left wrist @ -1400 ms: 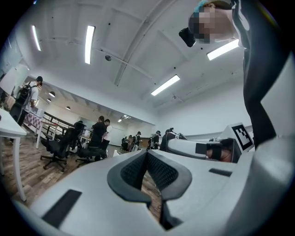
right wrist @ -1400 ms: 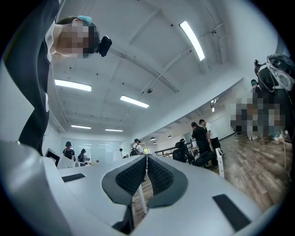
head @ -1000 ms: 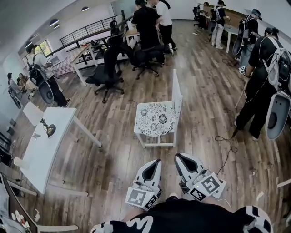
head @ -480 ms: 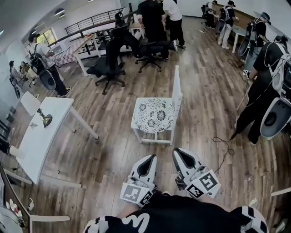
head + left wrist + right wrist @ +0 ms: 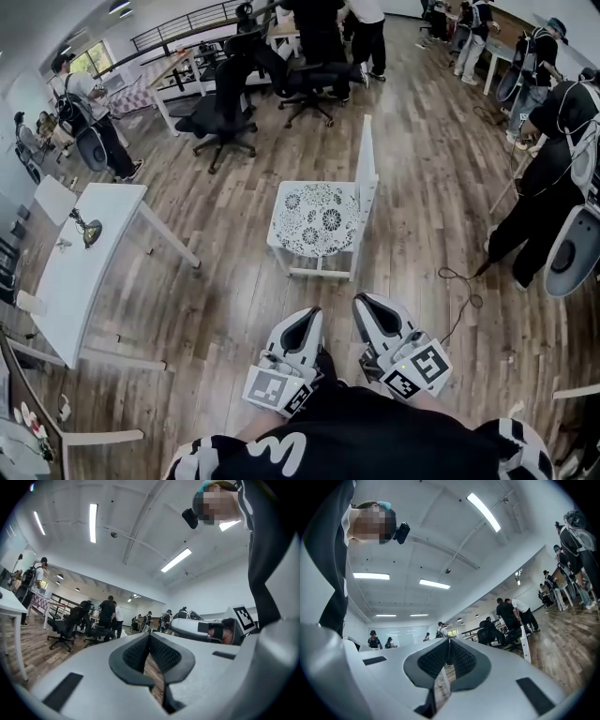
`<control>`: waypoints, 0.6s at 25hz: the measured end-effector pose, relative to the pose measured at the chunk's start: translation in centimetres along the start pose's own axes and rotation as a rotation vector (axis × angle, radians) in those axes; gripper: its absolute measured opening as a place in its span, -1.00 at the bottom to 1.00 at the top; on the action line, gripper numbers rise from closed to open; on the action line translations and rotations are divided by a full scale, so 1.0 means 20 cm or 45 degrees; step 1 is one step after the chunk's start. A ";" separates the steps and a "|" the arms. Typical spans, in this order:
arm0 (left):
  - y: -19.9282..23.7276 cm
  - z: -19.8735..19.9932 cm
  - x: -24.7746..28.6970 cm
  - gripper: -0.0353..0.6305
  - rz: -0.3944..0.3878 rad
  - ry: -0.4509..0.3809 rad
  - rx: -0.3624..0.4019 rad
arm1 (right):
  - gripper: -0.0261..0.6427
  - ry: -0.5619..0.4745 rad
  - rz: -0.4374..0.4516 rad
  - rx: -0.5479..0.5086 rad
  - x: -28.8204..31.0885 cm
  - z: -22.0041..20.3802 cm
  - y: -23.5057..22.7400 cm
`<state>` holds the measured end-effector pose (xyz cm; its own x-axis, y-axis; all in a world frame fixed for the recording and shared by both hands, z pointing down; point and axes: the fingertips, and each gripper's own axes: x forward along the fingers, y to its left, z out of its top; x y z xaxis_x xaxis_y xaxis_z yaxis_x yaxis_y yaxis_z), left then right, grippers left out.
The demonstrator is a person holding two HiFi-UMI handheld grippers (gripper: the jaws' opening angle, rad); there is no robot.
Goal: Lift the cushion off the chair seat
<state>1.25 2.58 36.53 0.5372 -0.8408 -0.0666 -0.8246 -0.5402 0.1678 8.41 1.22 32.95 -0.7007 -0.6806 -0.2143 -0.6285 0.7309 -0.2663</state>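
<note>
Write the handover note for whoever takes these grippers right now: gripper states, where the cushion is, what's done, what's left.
Left gripper: shut, empty, held low in front of the body.
Right gripper: shut, empty, beside the left one.
Cushion: patterned, lying on the seat of the white chair ahead, with neither gripper touching it.
Done: nothing.
Left: step up to the chair, open the jaws, grip the cushion, lift it off the seat.

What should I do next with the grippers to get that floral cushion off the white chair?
Probably carry both grippers forward toward the white chair, opening them on the way. The left gripper and right gripper are shut and empty near your body, while the floral cushion lies on its seat, well ahead of them.
</note>
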 end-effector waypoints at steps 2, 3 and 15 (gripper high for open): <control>0.03 -0.01 0.01 -0.88 0.011 0.007 -0.008 | -0.86 0.011 0.008 0.007 0.02 -0.02 0.00; 0.04 -0.01 0.02 -0.88 0.013 0.008 -0.006 | -0.86 0.016 0.012 0.007 0.04 -0.02 -0.01; 0.27 0.03 0.24 -0.88 0.023 -0.009 0.022 | -0.86 0.023 0.014 -0.020 0.31 -0.03 -0.20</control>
<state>-0.73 -4.50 36.55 0.5212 -0.8505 -0.0709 -0.8370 -0.5257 0.1519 6.32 -5.91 33.24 -0.7135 -0.6715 -0.2001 -0.6258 0.7391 -0.2492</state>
